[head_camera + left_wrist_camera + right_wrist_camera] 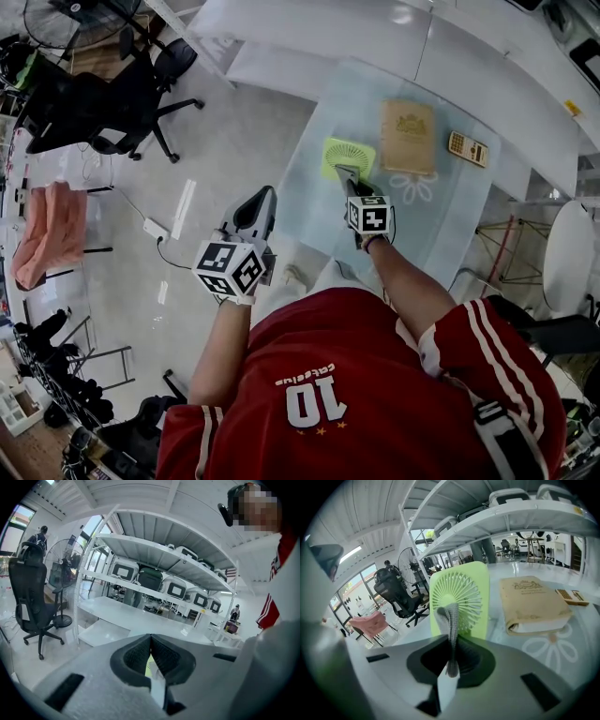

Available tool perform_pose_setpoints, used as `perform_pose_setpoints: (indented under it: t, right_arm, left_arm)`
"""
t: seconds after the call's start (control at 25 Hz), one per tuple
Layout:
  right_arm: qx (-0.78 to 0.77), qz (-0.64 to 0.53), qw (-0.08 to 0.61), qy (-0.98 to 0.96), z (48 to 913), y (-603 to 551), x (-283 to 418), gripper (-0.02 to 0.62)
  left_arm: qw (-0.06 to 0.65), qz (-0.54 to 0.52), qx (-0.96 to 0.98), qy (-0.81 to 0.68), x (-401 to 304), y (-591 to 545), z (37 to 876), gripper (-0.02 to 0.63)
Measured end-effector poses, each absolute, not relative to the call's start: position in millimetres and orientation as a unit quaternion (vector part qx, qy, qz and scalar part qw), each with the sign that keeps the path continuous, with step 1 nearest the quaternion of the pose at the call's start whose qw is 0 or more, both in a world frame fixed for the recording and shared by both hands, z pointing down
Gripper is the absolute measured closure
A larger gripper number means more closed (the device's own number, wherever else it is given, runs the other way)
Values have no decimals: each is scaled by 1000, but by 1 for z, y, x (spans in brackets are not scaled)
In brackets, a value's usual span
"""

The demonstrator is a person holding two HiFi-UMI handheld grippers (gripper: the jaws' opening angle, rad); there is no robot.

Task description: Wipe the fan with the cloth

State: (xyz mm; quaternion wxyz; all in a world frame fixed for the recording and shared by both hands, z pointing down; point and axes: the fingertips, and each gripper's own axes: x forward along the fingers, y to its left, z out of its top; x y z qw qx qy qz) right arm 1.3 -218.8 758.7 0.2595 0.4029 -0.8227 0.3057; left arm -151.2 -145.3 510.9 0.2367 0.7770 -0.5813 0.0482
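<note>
Legibly, shirt (361,347) 10; cloth (451,620) near fan (465,588).

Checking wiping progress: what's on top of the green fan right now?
A grey cloth, pinched in the right gripper, covers the lower middle of the fan; the grille beneath it is hidden.

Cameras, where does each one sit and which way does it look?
Head view: on the person's head, looking steeply down at table, fan, book, calculator; shows both arms, shirt, left gripper, right gripper.
Left gripper view: on the left gripper, looking along shut jaws at shelves and a chair; shirt shows at right.
Right gripper view: on the right gripper, looking along jaws shut on the cloth at the fan.
Shared: head and right gripper views both show fan, book, calculator.
</note>
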Motion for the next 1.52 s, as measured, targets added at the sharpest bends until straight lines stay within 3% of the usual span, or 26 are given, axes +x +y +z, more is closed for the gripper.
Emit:
perform_pose_setpoints:
  t: [1.52]
  right_arm:
    - [486, 335, 221, -777, 755, -229, 118, 572]
  left_arm:
    - [243, 55, 819, -517, -61, -188, 518, 603]
